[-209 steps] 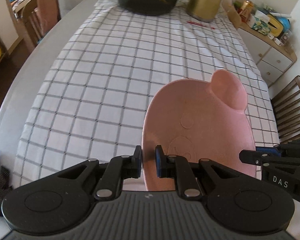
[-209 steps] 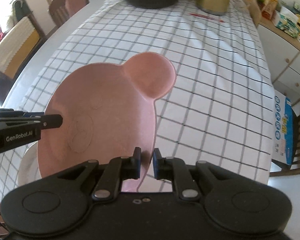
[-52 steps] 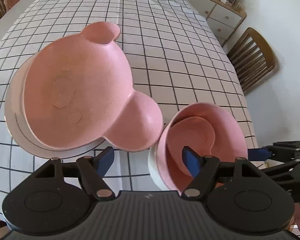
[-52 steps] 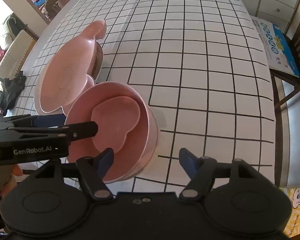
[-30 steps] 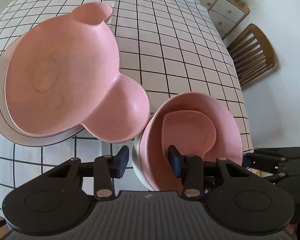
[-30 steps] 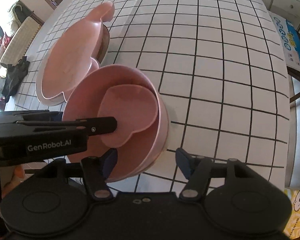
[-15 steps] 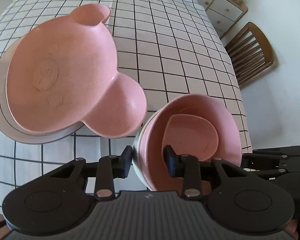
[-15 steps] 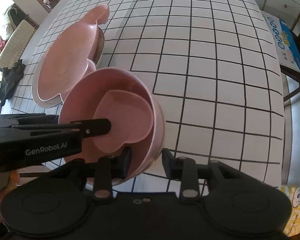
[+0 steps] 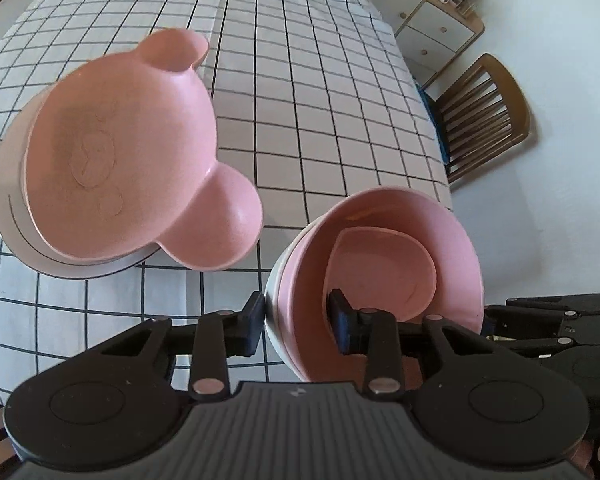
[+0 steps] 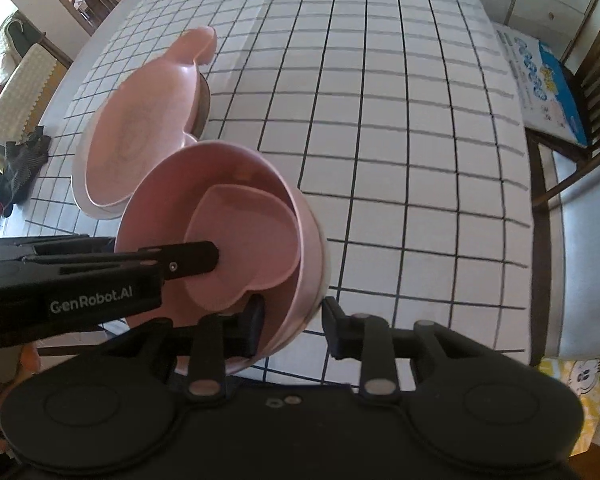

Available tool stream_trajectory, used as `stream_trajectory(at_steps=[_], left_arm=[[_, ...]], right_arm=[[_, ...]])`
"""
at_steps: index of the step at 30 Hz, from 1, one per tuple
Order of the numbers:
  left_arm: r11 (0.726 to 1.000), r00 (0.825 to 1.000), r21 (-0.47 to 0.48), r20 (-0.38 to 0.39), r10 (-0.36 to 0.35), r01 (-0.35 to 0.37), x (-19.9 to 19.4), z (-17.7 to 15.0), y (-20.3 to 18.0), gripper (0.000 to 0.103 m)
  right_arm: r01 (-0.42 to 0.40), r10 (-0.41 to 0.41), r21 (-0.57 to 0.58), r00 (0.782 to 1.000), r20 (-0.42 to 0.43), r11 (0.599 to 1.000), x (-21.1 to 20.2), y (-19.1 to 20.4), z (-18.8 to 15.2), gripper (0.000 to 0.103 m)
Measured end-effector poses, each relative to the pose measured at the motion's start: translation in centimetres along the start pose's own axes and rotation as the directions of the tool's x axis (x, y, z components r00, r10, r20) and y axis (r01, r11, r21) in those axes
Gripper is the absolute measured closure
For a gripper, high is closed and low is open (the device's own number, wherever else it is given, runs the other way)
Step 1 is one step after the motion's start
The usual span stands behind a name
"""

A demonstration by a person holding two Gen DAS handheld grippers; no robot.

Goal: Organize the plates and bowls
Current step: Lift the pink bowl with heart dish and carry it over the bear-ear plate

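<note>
A pink bear-shaped plate (image 9: 120,160) rests on a white plate (image 9: 12,216) on the checked tablecloth; it also shows in the right wrist view (image 10: 140,136). A stack of bowls (image 9: 380,280), pink bowl inside a white one with a small pink heart dish (image 10: 240,240) in it, sits tilted near the table's front edge. My left gripper (image 9: 298,322) is shut on the stack's left rim, one finger inside. My right gripper (image 10: 292,326) is shut on the stack's right rim (image 10: 308,240).
A wooden chair (image 9: 484,116) stands right of the table, with a cabinet (image 9: 432,28) behind it. A blue printed box (image 10: 544,84) lies on a chair at the right. Dark cloth (image 10: 20,160) lies on the far left.
Both grippers moved from the bear plate to the bowl stack and closed on its opposite rims. The stack now sits tilted between them.
</note>
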State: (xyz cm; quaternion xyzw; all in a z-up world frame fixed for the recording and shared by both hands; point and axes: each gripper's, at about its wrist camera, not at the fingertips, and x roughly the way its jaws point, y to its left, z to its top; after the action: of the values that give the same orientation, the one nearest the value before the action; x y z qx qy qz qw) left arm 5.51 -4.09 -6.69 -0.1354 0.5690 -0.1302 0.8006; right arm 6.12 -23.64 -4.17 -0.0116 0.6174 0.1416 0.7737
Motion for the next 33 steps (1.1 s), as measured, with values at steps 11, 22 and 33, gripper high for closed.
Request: stream_trajectory(at_steps=[11, 22, 33], left_arm=[[0.999, 0.998, -0.028, 0.060, 0.032, -0.031, -4.5, 1.9, 1.3, 0.070], [0.990, 0.988, -0.079, 0.097, 0.123, -0.115, -6.0, 4.5, 6.6, 0.070], [0.981, 0.981, -0.104, 0.091, 0.172, -0.163, -5.6, 7.6, 11.5, 0.070]], right_arm=[[0.015, -0.009, -0.080, 0.997, 0.072, 0.997, -3.2, 3.5, 2.7, 0.078], [-0.028, 0.039, -0.161, 0.997, 0.066, 0.987, -0.6, 8.6, 7.3, 0.078], [-0.057, 0.066, -0.176, 0.997, 0.046, 0.983, 2.8, 12.2, 11.6, 0.079]])
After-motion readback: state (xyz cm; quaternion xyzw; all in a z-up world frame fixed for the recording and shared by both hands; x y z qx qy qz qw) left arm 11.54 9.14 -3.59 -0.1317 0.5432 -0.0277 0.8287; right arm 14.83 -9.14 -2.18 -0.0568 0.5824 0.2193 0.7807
